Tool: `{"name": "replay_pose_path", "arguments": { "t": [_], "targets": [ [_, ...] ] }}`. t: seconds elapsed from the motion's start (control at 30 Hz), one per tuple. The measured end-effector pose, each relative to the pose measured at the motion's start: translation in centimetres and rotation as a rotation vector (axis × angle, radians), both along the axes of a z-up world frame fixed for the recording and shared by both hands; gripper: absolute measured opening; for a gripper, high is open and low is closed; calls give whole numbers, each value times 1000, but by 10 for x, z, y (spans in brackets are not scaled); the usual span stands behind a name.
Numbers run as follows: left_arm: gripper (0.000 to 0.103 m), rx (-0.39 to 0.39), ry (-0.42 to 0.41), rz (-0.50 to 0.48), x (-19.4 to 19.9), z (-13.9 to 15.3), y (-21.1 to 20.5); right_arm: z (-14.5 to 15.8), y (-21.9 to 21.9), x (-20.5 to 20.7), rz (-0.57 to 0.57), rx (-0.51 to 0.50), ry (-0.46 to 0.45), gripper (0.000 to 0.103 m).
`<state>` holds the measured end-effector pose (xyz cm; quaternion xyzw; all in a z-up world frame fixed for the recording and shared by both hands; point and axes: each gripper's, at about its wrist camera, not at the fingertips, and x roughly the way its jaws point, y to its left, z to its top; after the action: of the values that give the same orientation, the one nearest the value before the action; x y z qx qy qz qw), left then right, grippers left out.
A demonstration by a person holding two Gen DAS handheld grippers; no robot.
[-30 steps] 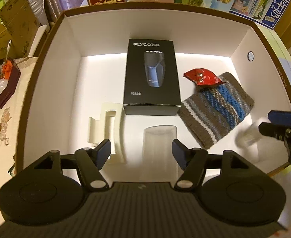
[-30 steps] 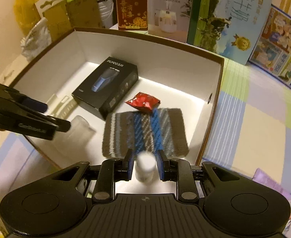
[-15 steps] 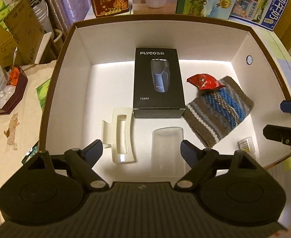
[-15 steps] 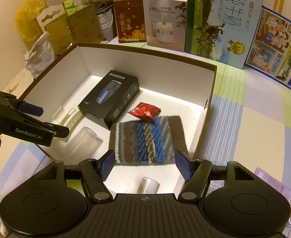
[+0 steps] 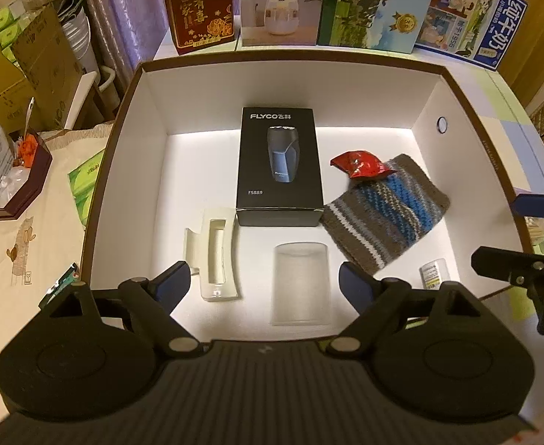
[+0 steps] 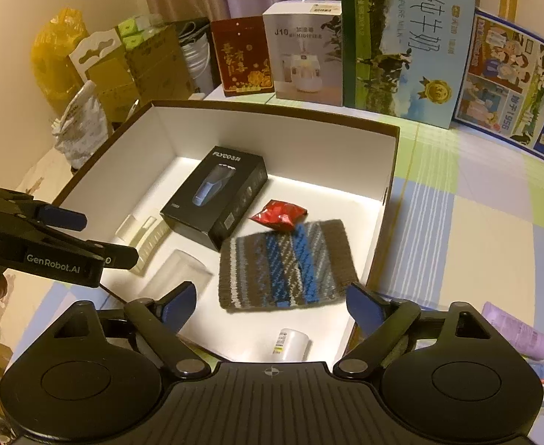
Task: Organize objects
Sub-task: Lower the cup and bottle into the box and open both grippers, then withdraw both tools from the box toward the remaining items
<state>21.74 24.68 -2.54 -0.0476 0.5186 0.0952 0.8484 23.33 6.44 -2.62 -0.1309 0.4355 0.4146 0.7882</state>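
Observation:
A white box with a brown rim holds a black shaver box, a red snack packet, a striped knitted cloth, a cream hair clip, a clear cup on its side and a small white bottle. My left gripper hangs open above the cup, touching nothing. My right gripper is above the box's near right corner, jaws opening. The bottle lies free on the box floor below them.
Behind the box stand a red carton, a humidifier box and milk cartons. A purple packet lies on the checked tablecloth right of the box. Cardboard boxes and bags crowd the left side.
The right jaws, shut on the small white bottle a second ago, have let it go and it now lies in the box. The left jaws widened. Both grippers drew up and back.

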Motion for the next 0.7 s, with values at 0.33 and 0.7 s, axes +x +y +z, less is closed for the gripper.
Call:
{"name": "replay_pose_path", "arguments": {
  "t": [0.33,0.7],
  "targets": [
    [85,12,-29,-2,-13,15,-12,9,-14,-9,-8,35,-8,90],
    [85,8,-62,-25,-32,28,-43,23,-51,-25,-33,83,-10,91]
  ]
}}
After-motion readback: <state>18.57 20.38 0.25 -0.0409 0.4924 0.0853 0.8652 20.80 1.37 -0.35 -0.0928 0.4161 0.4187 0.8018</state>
